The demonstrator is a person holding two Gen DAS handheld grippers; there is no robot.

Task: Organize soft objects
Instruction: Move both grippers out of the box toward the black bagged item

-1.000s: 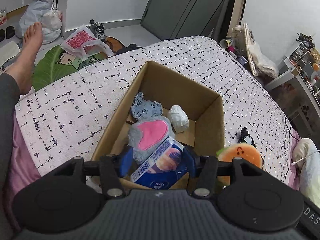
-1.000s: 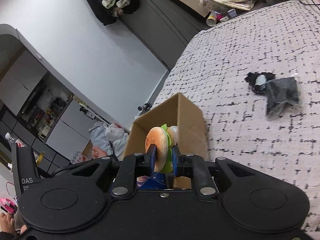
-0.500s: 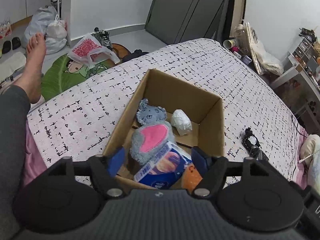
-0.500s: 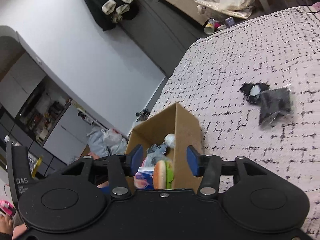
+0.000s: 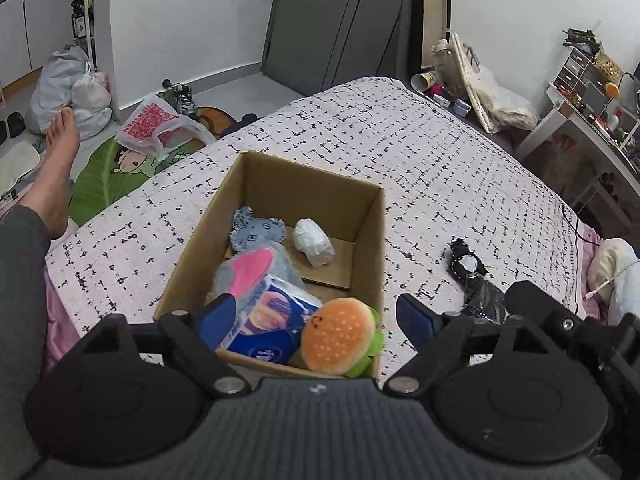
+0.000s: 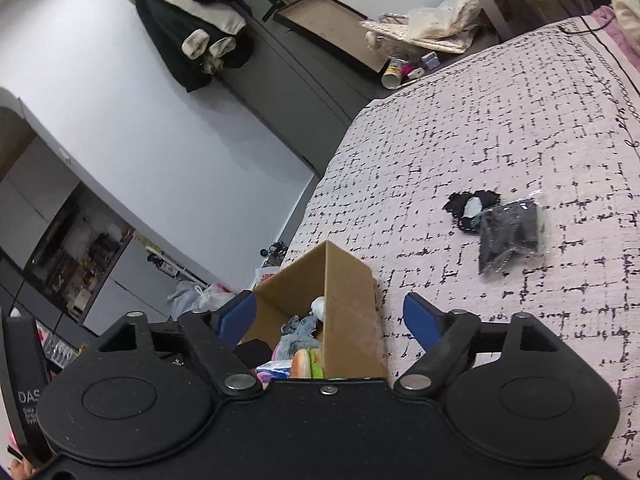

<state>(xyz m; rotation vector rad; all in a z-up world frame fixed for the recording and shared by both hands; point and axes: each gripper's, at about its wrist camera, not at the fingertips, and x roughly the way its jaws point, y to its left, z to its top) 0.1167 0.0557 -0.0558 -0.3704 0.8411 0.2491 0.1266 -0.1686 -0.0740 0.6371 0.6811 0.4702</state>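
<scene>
Left wrist view: open brown cardboard box (image 5: pixel 362 240) on the white black-flecked bed cover (image 5: pixel 420 168).
Box contents: orange-bun plush burger (image 5: pixel 340 340) at near right corner, blue wrapped tissue pack (image 5: pixel 268 324), grey plush with pink patch (image 5: pixel 252 270), blue-grey plush (image 5: pixel 256 230), white crumpled wad (image 5: pixel 314 242).
Left gripper (image 5: pixel 316 316): jaws spreading wide, pads pressing nothing; pack and burger lie below the gap.
Right wrist view: right gripper (image 6: pixel 330 318) likewise opening, empty, over the box's wall.
Left on bed: black bundle with white patch (image 6: pixel 472 206), touching a dark item in clear plastic bag (image 6: pixel 508 236); contents unclear, probably fabric.
Handling: both look light, floppy; bag film slippery, so pinch mid-bulk, not the film edge.
</scene>
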